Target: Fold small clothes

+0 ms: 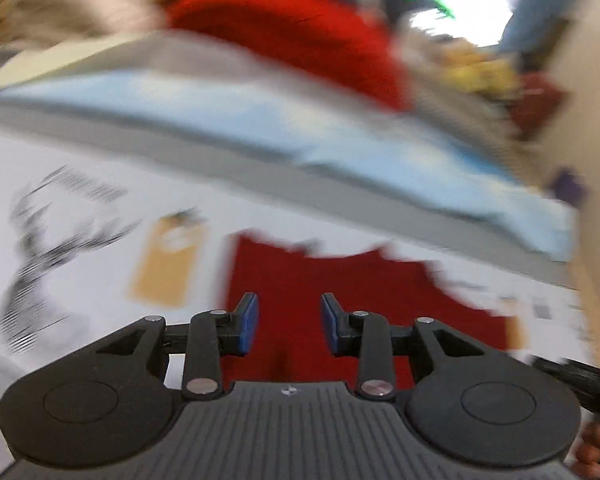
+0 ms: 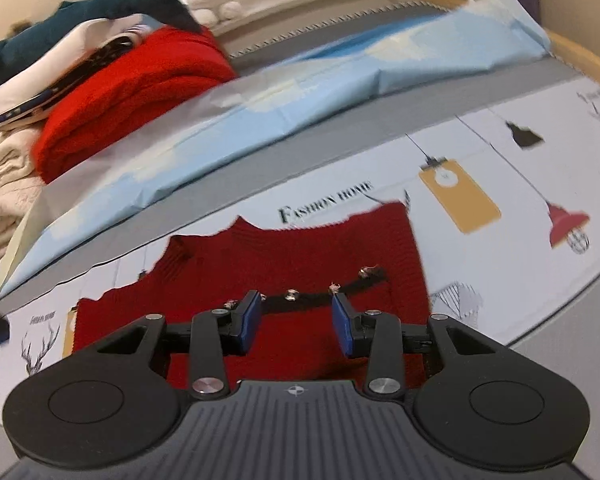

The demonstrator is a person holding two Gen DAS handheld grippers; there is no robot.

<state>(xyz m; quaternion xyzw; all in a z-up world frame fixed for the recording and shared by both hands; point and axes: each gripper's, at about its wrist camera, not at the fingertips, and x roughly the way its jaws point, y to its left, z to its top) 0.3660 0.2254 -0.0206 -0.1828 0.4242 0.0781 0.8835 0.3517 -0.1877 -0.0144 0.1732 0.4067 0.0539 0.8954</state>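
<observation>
Both tongs part-open, empty above dark red knit; I should pinch one hem edge squarely.

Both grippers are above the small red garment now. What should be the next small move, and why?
Probably lower the right gripper onto the near edge of the red knit garment and close. It lies flat on the printed sheet, and neither it nor the left gripper holds any cloth between its open jaws.
</observation>
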